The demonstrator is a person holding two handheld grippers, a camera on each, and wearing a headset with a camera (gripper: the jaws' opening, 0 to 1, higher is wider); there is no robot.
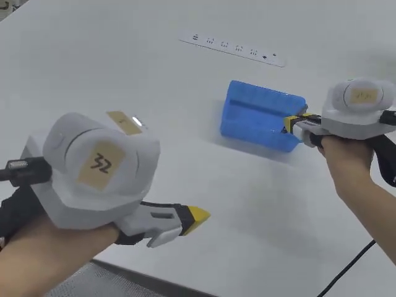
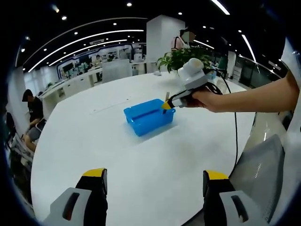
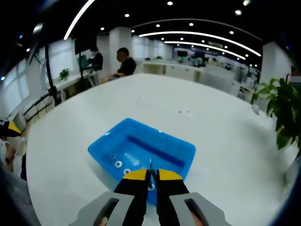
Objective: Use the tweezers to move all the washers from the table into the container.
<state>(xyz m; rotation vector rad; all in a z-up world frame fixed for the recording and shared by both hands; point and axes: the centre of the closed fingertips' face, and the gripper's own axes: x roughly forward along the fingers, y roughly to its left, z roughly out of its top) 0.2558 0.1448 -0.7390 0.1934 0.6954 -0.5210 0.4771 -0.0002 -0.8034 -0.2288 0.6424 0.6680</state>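
Head view: the left tongs [image 1: 185, 224] hang low over the near edge of the white surface [image 1: 185, 136], well apart from the blue container [image 1: 257, 105] and holding nothing (idle, I judge, and kept out of the way). The right tongs [image 1: 296, 125] reach to the container's right rim with their tips just over it, which suits a drop into it.

Left gripper view: the left tongs [image 2: 154, 180] stand wide apart with bare surface between them. Beyond, the container [image 2: 146, 117] sits mid-surface, and the right tongs [image 2: 167, 105] point down at its far right corner.

Right gripper view: the right tongs [image 3: 150, 175] are pressed together on the tweezers [image 3: 150, 164], whose thin tip pokes out between the yellow ends and aims down into the container [image 3: 181, 149]. Several washers [image 3: 118, 164] lie on its floor, near the front wall. Whether the tip carries a washer is too small to tell. Squeezing the tongs closes the tweezers, so easing them here would likely release anything held into the container.
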